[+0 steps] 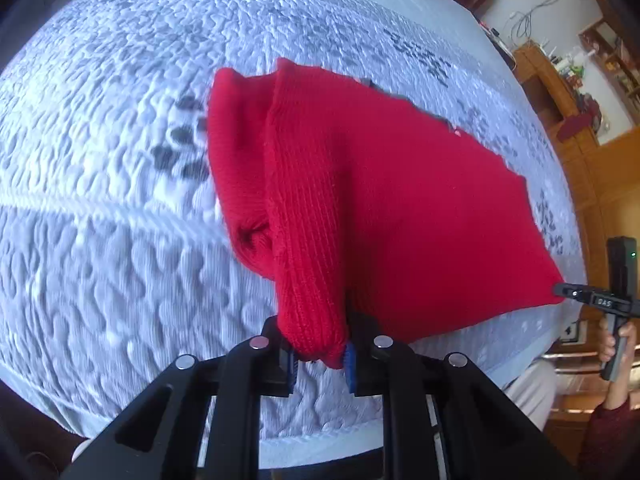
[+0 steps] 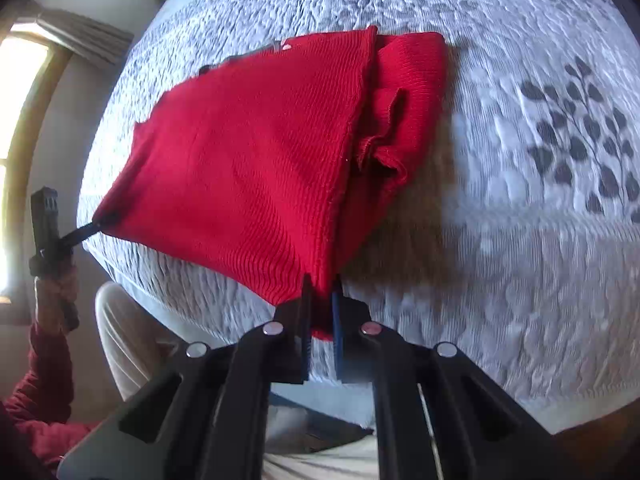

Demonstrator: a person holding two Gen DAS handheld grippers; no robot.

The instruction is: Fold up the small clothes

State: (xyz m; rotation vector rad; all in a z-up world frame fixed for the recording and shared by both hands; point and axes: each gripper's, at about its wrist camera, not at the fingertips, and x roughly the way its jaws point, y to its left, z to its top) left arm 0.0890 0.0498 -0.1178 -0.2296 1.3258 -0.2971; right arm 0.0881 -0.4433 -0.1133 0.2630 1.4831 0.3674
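Quilted bedspread below; red knit garment stretched between left tongs and right tongs, both clamping corners.

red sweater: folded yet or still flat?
Mid-fold, not flat. Red sweater is lifted off the bedspread by left gripper and right gripper, each pinching a near corner.

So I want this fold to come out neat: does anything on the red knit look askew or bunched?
Yes. A sleeve is crumpled in a loose bunch under the lifted red knit sweater instead of lying flat. The left gripper and right gripper each pinch a corner, so the hem between them hangs slanted above the quilted bedspread.
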